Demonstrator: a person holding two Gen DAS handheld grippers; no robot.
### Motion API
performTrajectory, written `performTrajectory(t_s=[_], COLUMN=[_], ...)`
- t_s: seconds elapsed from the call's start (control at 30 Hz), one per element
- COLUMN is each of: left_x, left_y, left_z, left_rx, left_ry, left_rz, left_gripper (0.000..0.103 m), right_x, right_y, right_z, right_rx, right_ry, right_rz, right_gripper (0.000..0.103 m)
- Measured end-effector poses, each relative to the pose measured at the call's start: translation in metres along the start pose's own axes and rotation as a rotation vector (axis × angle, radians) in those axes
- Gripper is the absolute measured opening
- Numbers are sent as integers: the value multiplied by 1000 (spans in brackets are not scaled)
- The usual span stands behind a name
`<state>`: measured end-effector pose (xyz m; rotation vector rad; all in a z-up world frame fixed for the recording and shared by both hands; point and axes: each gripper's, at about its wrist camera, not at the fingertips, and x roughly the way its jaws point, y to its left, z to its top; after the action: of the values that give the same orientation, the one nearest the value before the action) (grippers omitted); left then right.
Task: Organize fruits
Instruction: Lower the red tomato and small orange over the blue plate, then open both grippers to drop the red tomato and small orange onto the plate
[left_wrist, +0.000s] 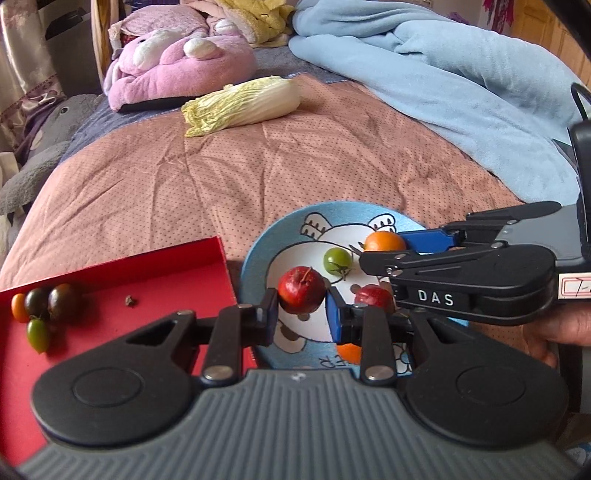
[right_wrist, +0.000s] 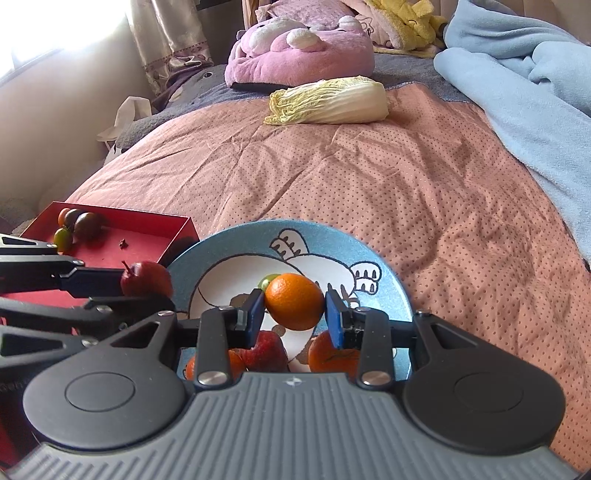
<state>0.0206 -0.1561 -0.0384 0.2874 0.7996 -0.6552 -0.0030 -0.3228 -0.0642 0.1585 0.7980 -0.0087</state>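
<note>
Left hand-held gripper (left_wrist: 301, 314) clamps red fruit (left_wrist: 301, 290); right hand-held gripper (right_wrist: 294, 314) clamps orange (right_wrist: 294, 301).

Bed quilt (right_wrist: 369, 177): plate (right_wrist: 391, 291), red tray (right_wrist: 155, 236), cabbage (right_wrist: 328, 99).

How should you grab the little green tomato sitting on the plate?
Grip the green tomato across its round middle, coming down from above. Its stem lies toward the near side, so the tongs should close on the smooth sides, left and right. It sits on the blue plate with open space around it, but both tongs are already full, one with a red fruit.
</note>
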Motion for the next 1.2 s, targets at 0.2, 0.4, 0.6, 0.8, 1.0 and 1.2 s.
performTrajectory(t_s=[0.2, 0.4, 0.6, 0.8, 1.0, 1.2], left_x=[22, 29, 31, 29, 22, 9], left_y=[-12, -13, -11, -14, -12, -5], left_z=[-6, -8, -6, -7, -7, -9], left_rx=[29, 35, 18, 26, 20, 2], left_ry=[36, 31, 31, 27, 6, -8], left_rz=[-6, -5, 1, -2, -7, -21], left_gripper=[31, 31, 32, 34, 44, 44], right_x=[-5, -7, -8, -8, -8, -3], right_y=[-6, -7, -5, -5, -5, 0], right_z=[-3, -4, -4, -4, -4, 0], right_rx=[16, 17, 15, 16, 20, 18], right_ry=[4, 1, -2, -2, -3, 1], right_rz=[-7, -8, -2, -5, -6, 0], right_gripper=[41, 41, 41, 41, 41, 41])
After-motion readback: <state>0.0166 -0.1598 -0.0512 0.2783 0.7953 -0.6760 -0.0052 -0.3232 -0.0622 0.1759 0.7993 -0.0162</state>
